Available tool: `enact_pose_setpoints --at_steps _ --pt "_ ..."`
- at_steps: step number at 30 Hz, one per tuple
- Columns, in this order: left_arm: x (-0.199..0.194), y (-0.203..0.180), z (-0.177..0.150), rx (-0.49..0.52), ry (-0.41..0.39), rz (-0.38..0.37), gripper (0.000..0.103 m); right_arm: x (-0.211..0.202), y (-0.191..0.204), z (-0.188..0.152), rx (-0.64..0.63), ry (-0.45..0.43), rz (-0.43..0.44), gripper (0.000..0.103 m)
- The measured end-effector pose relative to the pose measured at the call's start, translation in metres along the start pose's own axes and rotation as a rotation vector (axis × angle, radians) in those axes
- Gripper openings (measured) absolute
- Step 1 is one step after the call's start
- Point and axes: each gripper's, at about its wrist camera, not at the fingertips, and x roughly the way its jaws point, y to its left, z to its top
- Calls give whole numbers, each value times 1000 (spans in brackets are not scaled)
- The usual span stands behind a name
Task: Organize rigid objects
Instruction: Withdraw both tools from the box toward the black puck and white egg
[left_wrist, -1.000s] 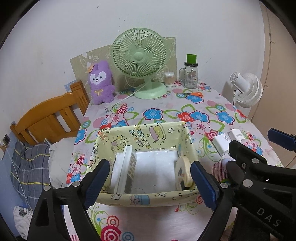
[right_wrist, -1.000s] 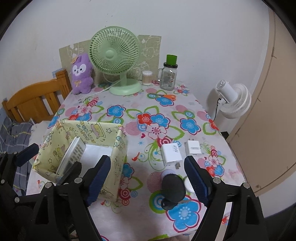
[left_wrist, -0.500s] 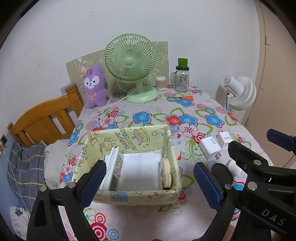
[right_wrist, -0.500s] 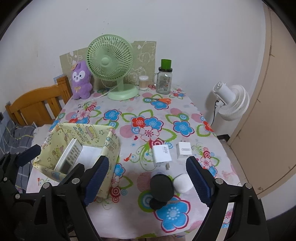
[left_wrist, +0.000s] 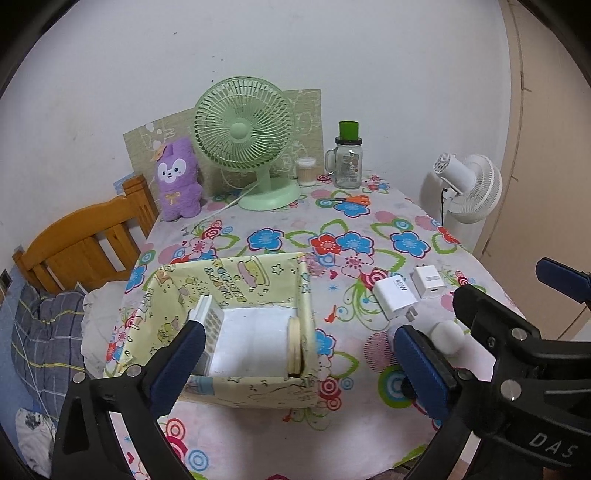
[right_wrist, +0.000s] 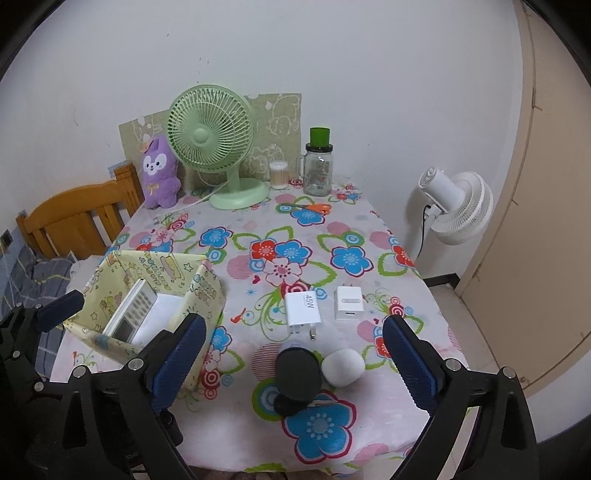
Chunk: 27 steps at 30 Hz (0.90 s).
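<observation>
Two items already sit in the yellow fabric box (right_wrist: 207, 291) at left: a white remote (right_wrist: 129, 314) leaning on its left wall and a round cream disc (left_wrist: 294, 345) standing against the right wall, so the middle is free for more. Left gripper (left_wrist: 295, 365) hangs over the box, jaws wide, holding nothing. Right of the box, on the counter (right_wrist: 369, 229), four pieces remain: a 45W charger (right_wrist: 303, 308), a smaller white charger (right_wrist: 349, 303) beside it, a black cylinder (right_wrist: 297, 373) touching a white round thing (right_wrist: 343, 367) nearest the edge. Right gripper (right_wrist: 291, 365) frames that pair, jaws wide, empty. Judgement: roughly a third sorted; black cylinder looks like the next pick.
</observation>
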Motion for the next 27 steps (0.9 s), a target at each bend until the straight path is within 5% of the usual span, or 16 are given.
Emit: enact_pose_setpoints --at_steps 9,27 --pt "0 -19 -2 8 -9 -27 103 -5 -15 -5 -23 -42 -5 103" --pt "19 -65 -14 67 -13 -91 102 22 -54 -24 20 10 33 103"
